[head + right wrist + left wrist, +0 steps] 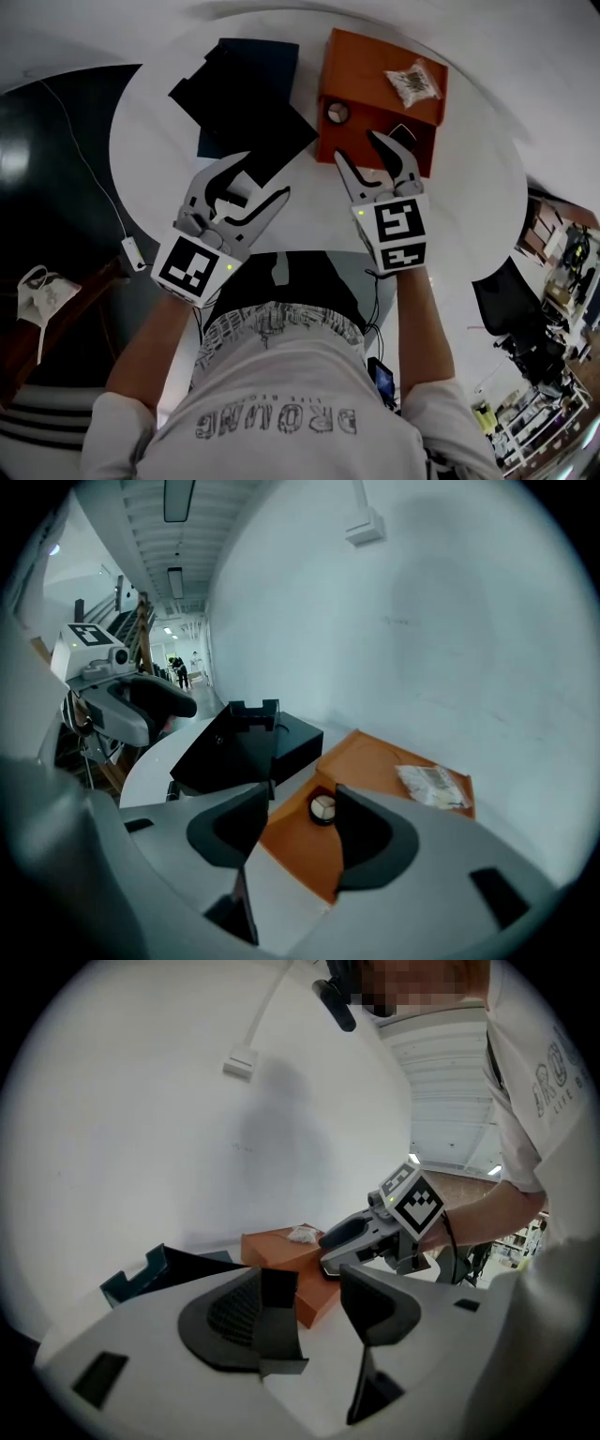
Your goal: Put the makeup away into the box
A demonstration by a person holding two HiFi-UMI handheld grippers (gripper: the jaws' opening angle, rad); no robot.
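Right gripper [356,147], fingers [352,178] apart, over orange box [375,66]

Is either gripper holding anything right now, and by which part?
Nothing is held. Both the left gripper and the right gripper have jaws apart and empty; the round compact sits untouched on the orange box.

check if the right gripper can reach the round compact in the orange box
Probably yes: the right gripper is open and empty, just short of the round compact, with nothing between them.
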